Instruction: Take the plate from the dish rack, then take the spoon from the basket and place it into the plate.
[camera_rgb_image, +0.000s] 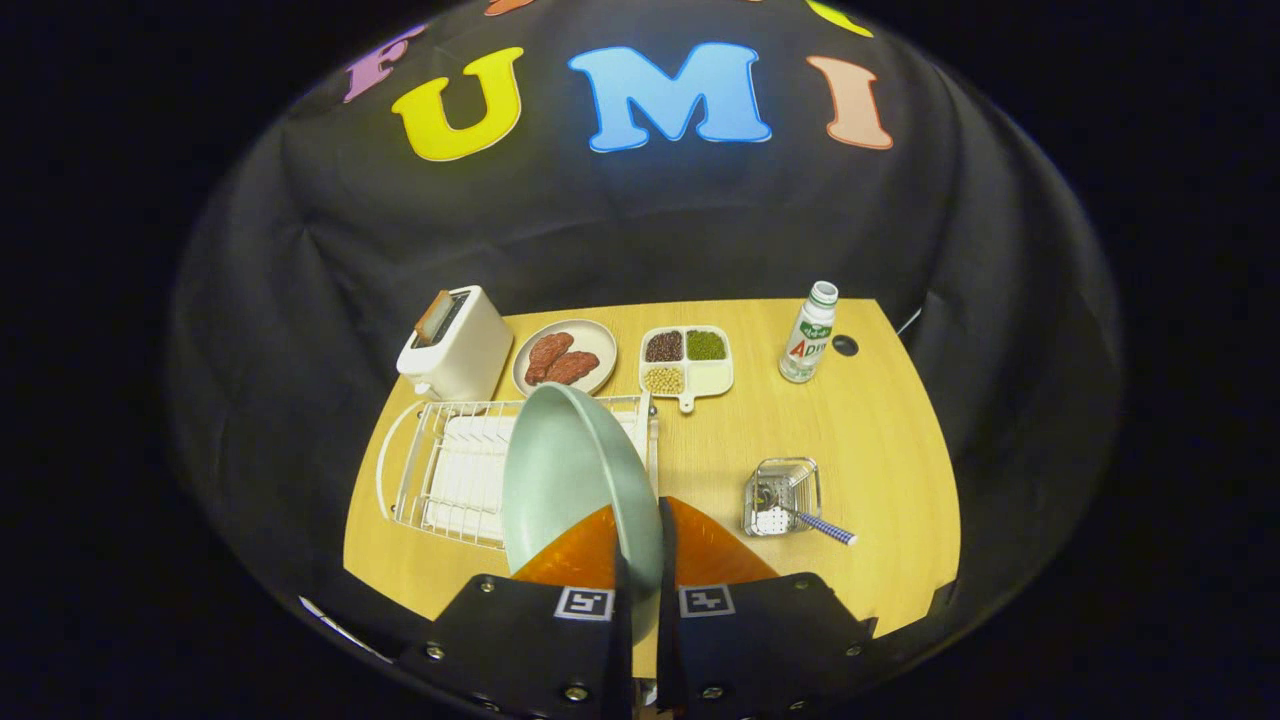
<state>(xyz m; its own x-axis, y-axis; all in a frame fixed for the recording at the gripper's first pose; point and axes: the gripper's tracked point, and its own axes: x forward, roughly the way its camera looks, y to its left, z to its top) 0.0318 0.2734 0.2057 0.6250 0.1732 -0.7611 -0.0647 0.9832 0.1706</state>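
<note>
The claw (640, 545) is clamped on the rim of a pale green round plate (570, 480), one finger on each face of its edge, so the plate stands tilted on edge between them and rises ahead of the fingers. Behind and beneath the plate lies the white wire dish rack (440, 470) with its white drip tray, resting on the light wooden bench (850, 430). To the right of the fingers, well apart from the plate, stands a small clear square basket (782, 495); a spoon with a blue-and-white checked handle (815, 523) lies in it, the handle poking out over the basket's near right corner. Beyond the rack sits a white toaster (455, 345) with a slice of bread in its slot. Beside it is a beige round plate carrying two reddish-brown meat pieces (565, 357), then a cream four-part tray of grains (687, 360) with a short handle. Farther right stands a small white bottle with a green label (808, 333), and just beside it a dark round hole (845, 345) in the bench
</note>
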